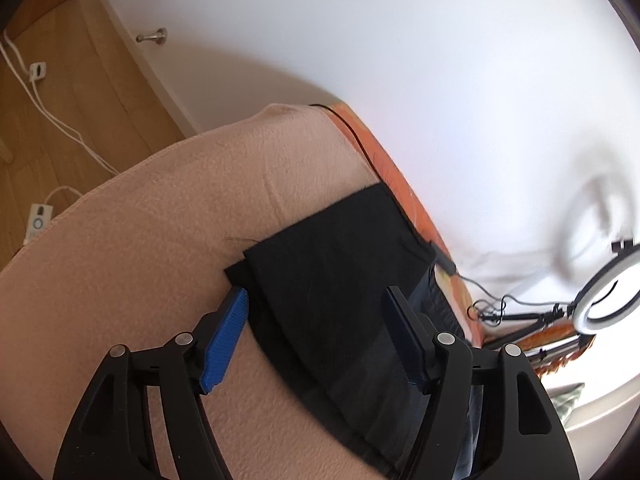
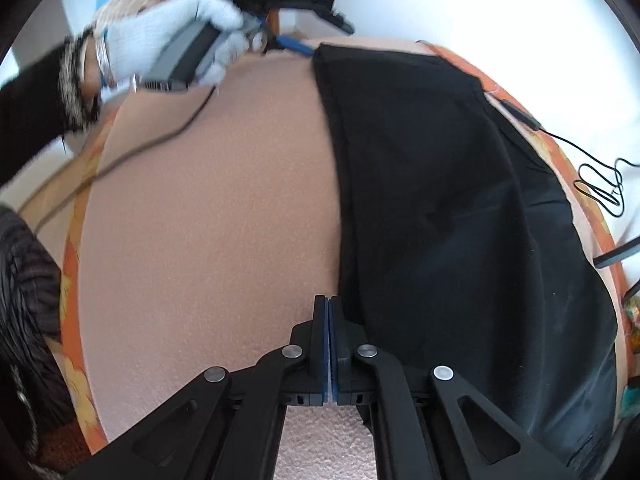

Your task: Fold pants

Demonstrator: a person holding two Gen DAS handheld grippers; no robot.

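Pants (image 2: 460, 200) run lengthwise between grippers. Left gripper (image 1: 316, 300) wide, straddling far end, nothing pinched. Right gripper (image 2: 329, 304) closed, empty, beside near edge.

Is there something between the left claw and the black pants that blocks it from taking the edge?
Nothing visible blocks it. The left claw stands open right over the edge of the black pants, which lie on the pink blanket. Only bare fabric shows between its blue pads.
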